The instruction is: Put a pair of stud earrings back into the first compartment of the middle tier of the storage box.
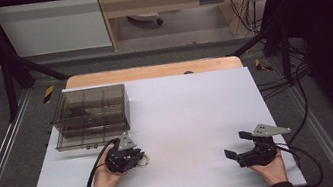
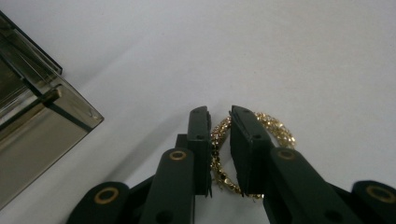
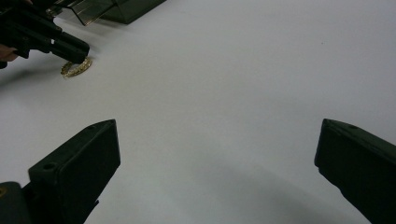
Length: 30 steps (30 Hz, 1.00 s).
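A gold chain bracelet (image 2: pixel 280 130) lies flat on the white table (image 1: pixel 188 115), left of centre near the front. My left gripper (image 2: pixel 219 114) points down onto it, jaws drawn close with the bracelet's left arc pinched between them. From above, the left gripper (image 1: pixel 139 157) covers most of the bracelet (image 1: pixel 143 161). My right gripper (image 1: pixel 237 144) rests low at the front right, jaws wide apart and holding nothing. In the right gripper view its own jaws (image 3: pixel 218 126) frame bare table, with the left gripper (image 3: pixel 77 55) and bracelet (image 3: pixel 77 66) far off at upper left.
A smoky transparent box (image 1: pixel 91 116) with compartments stands at the table's back left, just beyond the left gripper; its corner (image 2: pixel 32 126) is close to the left jaw. Metal frame rails run along both sides of the table.
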Available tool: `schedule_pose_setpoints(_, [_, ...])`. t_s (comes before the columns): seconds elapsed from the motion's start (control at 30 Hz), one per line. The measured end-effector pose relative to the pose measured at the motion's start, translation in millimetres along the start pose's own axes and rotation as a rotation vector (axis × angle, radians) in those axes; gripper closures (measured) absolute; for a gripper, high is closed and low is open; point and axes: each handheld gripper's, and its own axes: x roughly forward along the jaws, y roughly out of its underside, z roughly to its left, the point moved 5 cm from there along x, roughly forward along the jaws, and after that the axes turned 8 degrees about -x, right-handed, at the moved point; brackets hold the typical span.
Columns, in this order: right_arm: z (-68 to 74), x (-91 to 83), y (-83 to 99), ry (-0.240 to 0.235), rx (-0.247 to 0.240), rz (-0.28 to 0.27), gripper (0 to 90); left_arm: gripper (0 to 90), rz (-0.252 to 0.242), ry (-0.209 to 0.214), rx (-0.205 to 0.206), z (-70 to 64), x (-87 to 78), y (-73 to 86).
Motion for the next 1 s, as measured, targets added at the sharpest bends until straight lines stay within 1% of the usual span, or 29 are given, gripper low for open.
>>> schedule_pose_setpoints(0.1, [-0.1, -0.1, 0.0, 0.0, 0.0, -0.001, 0.7, 82.1, -0.001, -0.012, 0.0, 0.9, -0.1, 0.2])
schedule_pose_setpoints(0.3, [0.0, 0.0, 0.2, 0.0, -0.001, 0.003, 0.7, 83.6, 0.002, -0.01, -0.01, 1.9, -0.5, 0.4])
schedule_pose_setpoints(0.37, [-0.1, 0.0, 0.2, 0.0, -0.001, 0.004, 0.7, 84.9, -0.013, -0.014, -0.019, 2.4, -2.6, -0.7])
schedule_pose_setpoints(0.57, [0.0, 0.0, 0.2, 0.0, 0.001, 0.002, 0.7, 85.5, -0.015, -0.018, -0.035, 3.2, -4.1, -0.5])
schedule_pose_setpoints(0.7, [-0.1, -0.1, 0.1, 0.0, 0.0, 0.001, 0.7, 85.9, -0.02, -0.013, -0.046, 2.0, -6.0, -1.2])
schedule_pose_setpoints(0.9, [-0.2, -0.1, 0.1, 0.0, -0.001, 0.0, 0.7, 86.1, -0.043, 0.005, -0.075, 1.1, -12.7, -3.6])
schedule_pose_setpoints(1.0, [-0.2, 0.0, 0.3, -0.002, -0.002, 0.004, 0.7, 86.2, -0.054, 0.007, -0.082, 0.4, -16.8, -4.4])
